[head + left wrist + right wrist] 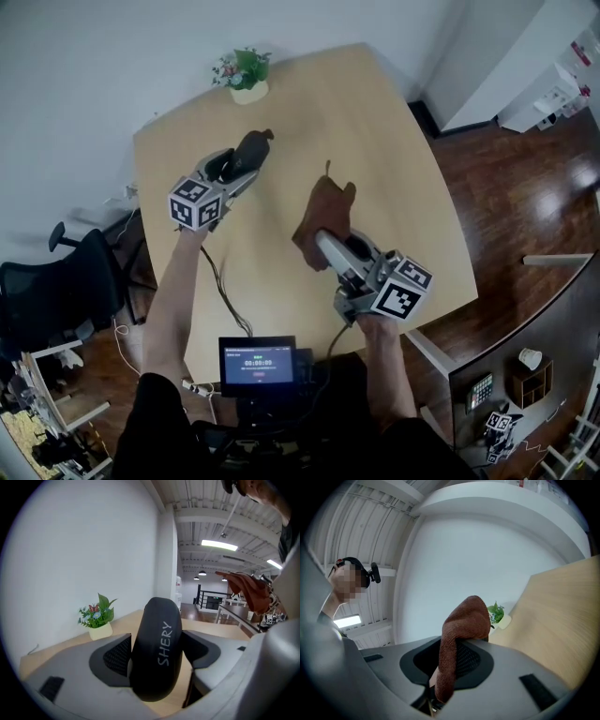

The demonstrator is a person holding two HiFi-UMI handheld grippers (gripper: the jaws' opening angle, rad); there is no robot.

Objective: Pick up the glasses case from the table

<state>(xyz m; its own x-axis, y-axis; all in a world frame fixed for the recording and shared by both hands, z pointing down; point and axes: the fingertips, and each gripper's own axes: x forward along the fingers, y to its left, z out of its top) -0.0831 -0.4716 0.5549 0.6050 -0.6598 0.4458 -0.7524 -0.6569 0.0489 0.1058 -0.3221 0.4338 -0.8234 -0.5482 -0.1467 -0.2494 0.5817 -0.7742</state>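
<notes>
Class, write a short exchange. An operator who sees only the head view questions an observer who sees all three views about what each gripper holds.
Operator: The left gripper has the dark glasses case. Is it gripped on both sides?
Observer: Yes. The left gripper view shows both pads pressing on the sides of the case.
Operator: And the brown cloth at the right gripper, is it held or just lying on it?
Observer: Held. The right gripper view shows it pinched between closed jaws, its upper end draped over one jaw.
</notes>
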